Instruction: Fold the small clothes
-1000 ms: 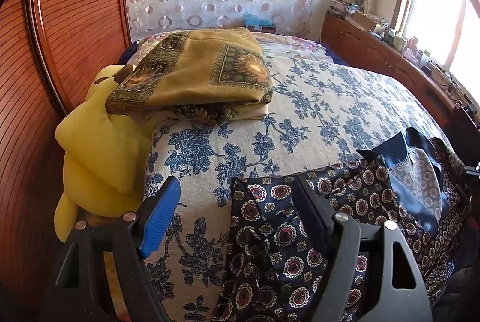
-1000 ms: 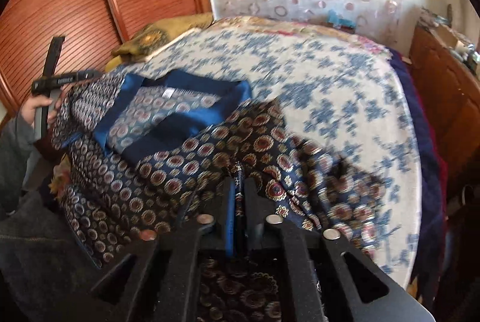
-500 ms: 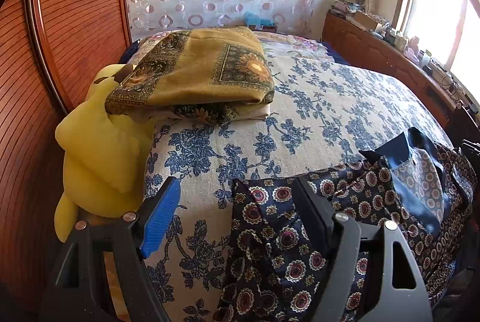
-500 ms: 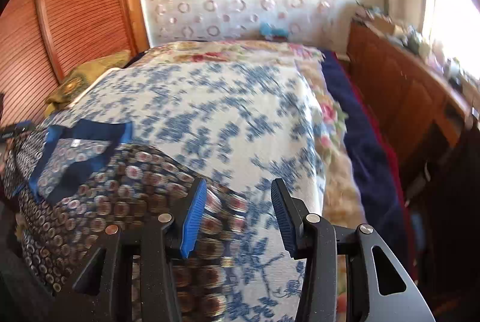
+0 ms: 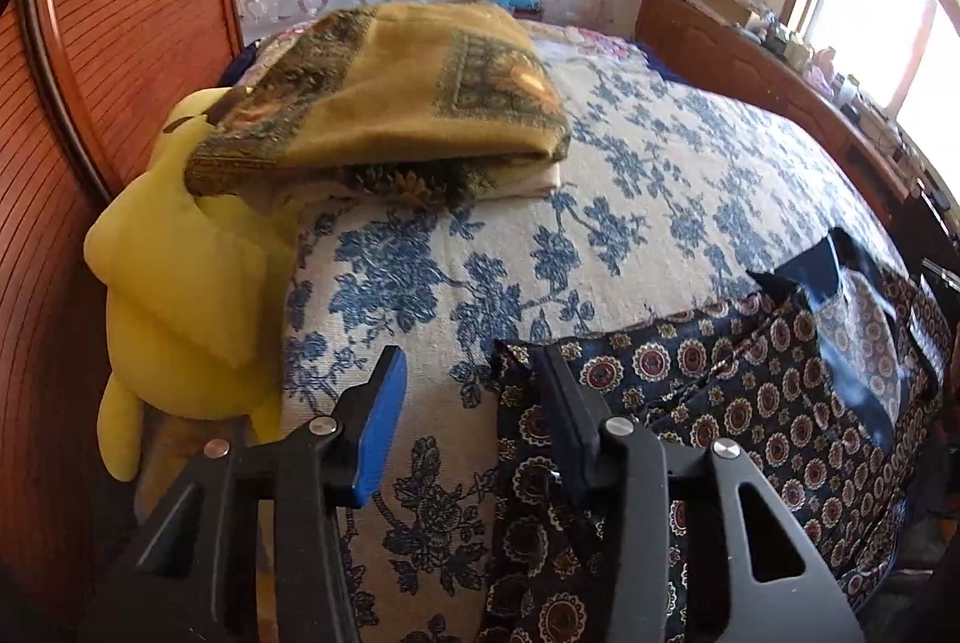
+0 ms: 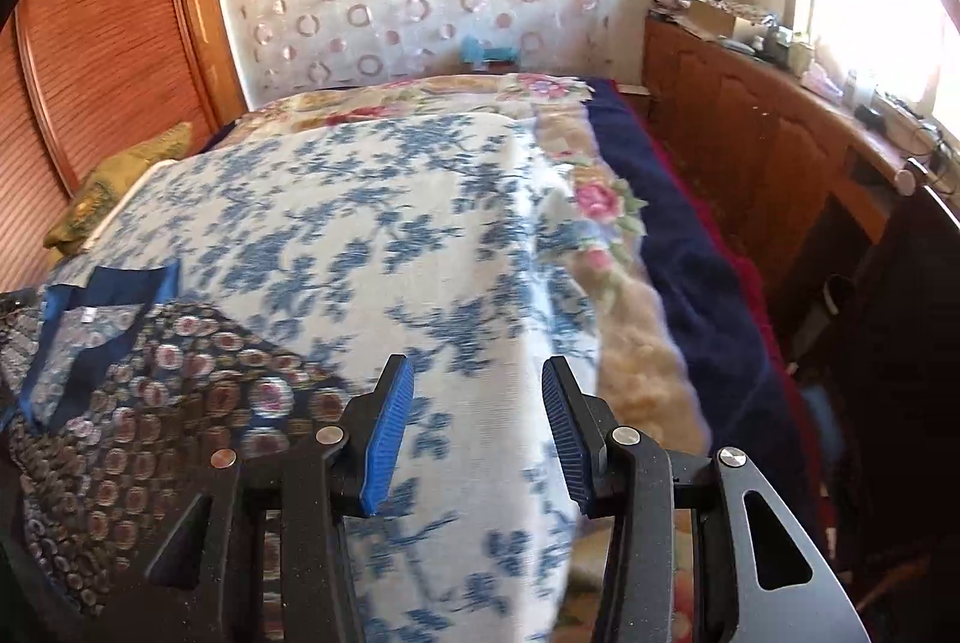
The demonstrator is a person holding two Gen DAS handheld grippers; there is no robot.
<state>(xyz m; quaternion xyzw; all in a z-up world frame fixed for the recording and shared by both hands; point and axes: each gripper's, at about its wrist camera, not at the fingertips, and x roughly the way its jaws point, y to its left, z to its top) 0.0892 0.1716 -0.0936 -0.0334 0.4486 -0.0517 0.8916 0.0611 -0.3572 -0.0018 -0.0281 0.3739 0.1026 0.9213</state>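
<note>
Since a second ago the right hand-held gripper (image 6: 477, 427) has let go of the patterned garment (image 6: 138, 403) and swung off to the right; its blue pads (image 6: 387, 439) now stand apart with only the blue-flowered bedspread (image 6: 372, 223) showing between them. The garment lies off to that gripper's left and slightly ahead, spread on the bed with its navy collar (image 6: 90, 283) turned up, clear of the pads.

On the other side, the left hand-held gripper (image 5: 474, 421) has narrowed from its wide stance and its jaws are closing. Its right finger (image 5: 570, 421) sits on the near corner of the dark medallion-print garment (image 5: 720, 403), while the left blue pad (image 5: 381, 433) hangs over bare bedspread (image 5: 630, 199). The cloth edge lies against the right finger only, so nothing is pinched yet. From this gripper the garment stretches away to the right.

Ahead and to the left of it, a folded mustard-brown blanket (image 5: 390, 97) rests on a yellow plush toy (image 5: 174, 295), well apart from the garment.
</note>
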